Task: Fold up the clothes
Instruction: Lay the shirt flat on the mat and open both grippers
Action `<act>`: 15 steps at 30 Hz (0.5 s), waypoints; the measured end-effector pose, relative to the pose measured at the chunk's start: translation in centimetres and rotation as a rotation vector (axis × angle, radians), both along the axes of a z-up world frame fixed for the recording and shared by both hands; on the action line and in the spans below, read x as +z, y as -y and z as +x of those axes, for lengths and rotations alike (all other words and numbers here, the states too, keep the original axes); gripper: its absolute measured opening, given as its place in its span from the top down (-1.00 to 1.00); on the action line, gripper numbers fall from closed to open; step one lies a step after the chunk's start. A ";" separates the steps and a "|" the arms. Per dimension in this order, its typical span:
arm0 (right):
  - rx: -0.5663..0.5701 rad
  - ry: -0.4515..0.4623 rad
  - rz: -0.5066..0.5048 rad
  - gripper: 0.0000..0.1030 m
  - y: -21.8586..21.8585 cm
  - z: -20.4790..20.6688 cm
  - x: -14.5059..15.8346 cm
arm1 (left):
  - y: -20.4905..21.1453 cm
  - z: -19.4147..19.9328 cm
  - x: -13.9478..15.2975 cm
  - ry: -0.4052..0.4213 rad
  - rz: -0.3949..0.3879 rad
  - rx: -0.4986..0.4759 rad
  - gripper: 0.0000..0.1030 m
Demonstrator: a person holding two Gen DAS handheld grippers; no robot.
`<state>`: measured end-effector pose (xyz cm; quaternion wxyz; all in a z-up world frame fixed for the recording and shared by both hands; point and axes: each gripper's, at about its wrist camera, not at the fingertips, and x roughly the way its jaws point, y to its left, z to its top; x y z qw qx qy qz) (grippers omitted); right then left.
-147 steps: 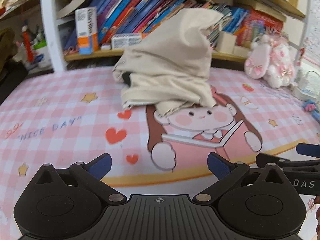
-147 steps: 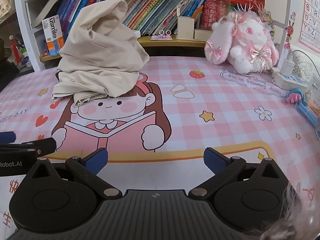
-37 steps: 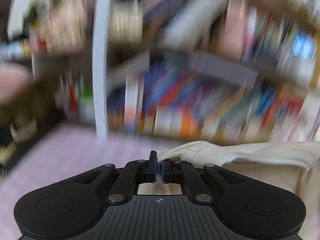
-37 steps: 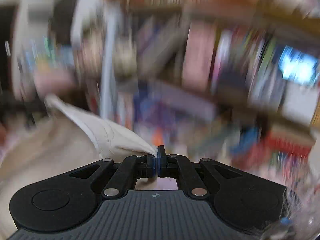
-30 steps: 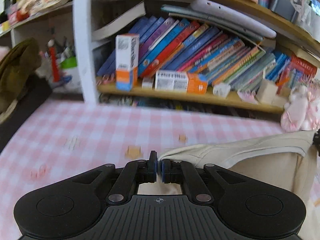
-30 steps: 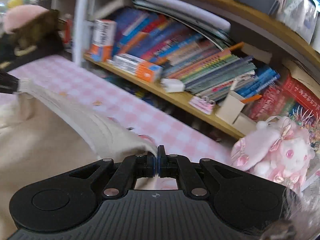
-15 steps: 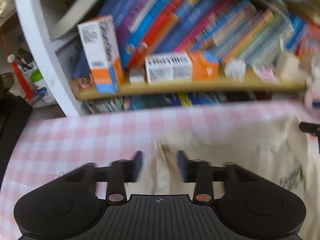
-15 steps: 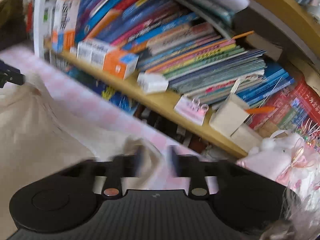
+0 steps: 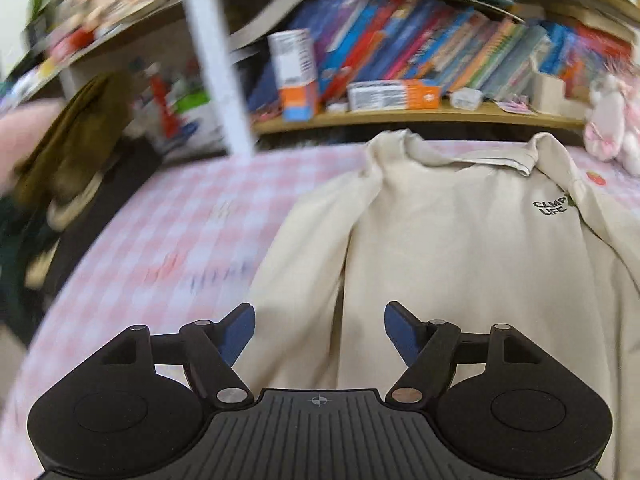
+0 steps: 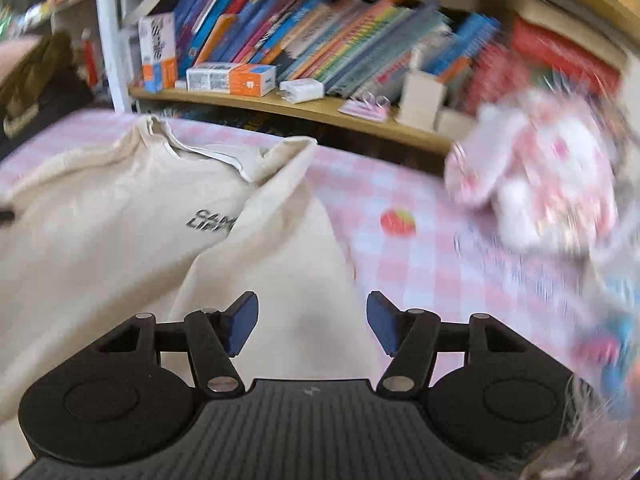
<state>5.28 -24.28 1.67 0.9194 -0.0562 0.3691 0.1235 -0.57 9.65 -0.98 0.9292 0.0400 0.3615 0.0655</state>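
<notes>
The cream shirt [image 9: 460, 248] lies spread face up on the pink checked worktop [image 9: 192, 216], collar at the far end ahead of both sets of jaws, its small chest print showing. The left gripper [image 9: 319, 330] hangs over the shirt's left sleeve, which runs forward between and beyond its jaws; those jaws are opening and nothing is pinched in them. The right gripper [image 10: 307, 322] stands with its jaws apart and empty above the right sleeve [image 10: 280, 264], which is already lapped inward over the chest and partly covers the print. The likely trouble from here: the sleeves are uneven, one doubled over and one flat, so a fold begun now could come out lopsided, and a pinch taken too deep could lift the body layer along with the sleeve and drag the shirt askew. The plush rabbit [image 10: 540, 176] sits ahead and to the right of the right jaws, near enough to be knocked by a wide swing. The bookshelf [image 9: 400, 116] beyond the collar holds leaning books [image 9: 400, 52] and small boxes.
</notes>
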 end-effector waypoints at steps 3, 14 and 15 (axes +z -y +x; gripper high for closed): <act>0.013 -0.006 0.058 -0.15 -0.1 -2.6 0.1 | 0.2 -1.6 -0.2 0.001 -0.022 0.062 -0.42; 0.220 -0.035 -0.022 -0.09 -4.4 -7.2 -1.9 | 1.3 -5.0 0.7 0.028 0.058 0.133 -0.42; 0.209 -0.048 -0.024 -0.04 -4.3 -7.1 -2.2 | 1.1 -5.2 0.8 0.034 0.058 0.132 -0.42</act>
